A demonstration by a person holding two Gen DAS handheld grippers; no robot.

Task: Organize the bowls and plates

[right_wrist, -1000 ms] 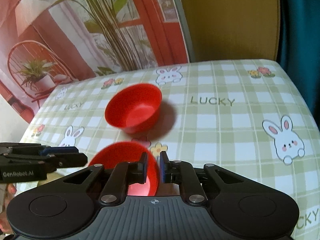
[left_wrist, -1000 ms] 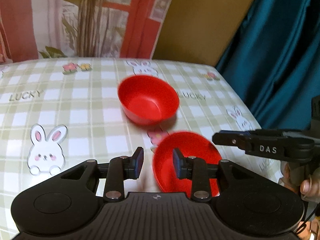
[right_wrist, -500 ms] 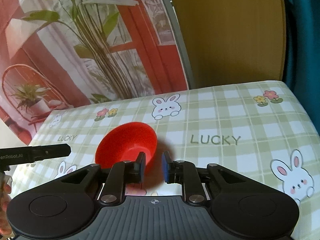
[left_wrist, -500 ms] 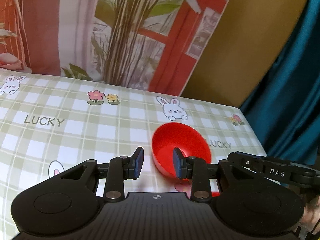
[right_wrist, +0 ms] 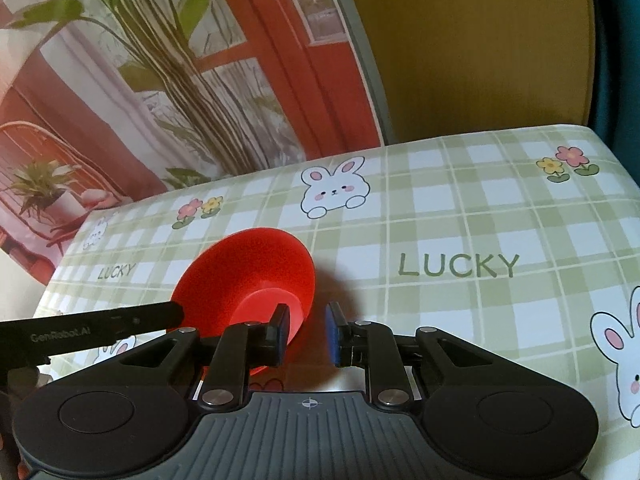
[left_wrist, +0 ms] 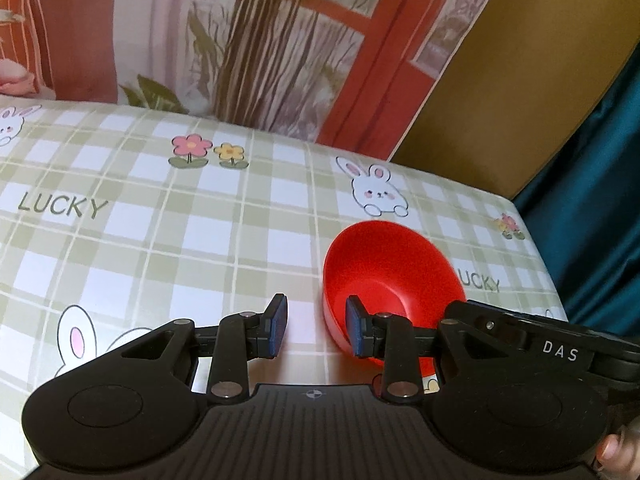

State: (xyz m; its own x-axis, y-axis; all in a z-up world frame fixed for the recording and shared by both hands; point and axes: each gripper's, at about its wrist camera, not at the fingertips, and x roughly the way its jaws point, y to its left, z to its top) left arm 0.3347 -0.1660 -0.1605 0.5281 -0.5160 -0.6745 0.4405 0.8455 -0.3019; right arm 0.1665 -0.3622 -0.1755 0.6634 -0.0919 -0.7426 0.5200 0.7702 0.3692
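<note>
A red bowl (left_wrist: 390, 276) sits on the checked tablecloth (left_wrist: 200, 232), just in front of both grippers. In the left wrist view my left gripper (left_wrist: 316, 330) is open and empty, with its right finger at the bowl's near rim. In the right wrist view the red bowl (right_wrist: 248, 276) looks tilted, showing its underside and foot ring. My right gripper (right_wrist: 306, 336) is open, and its left finger overlaps the bowl's base. A red plate seen earlier is hidden below the grippers.
The table's right edge (left_wrist: 540, 248) meets a teal curtain (left_wrist: 592, 184). A printed backdrop (right_wrist: 160, 80) and a brown panel (right_wrist: 472, 48) stand behind the far table edge. The right gripper's body (left_wrist: 560, 350) crosses the left wrist view's lower right.
Both grippers have moved forward toward the bowl, and the red plate has dropped out of view beneath them. My right gripper has opened from nearly shut. The bowl looks more tilted.
</note>
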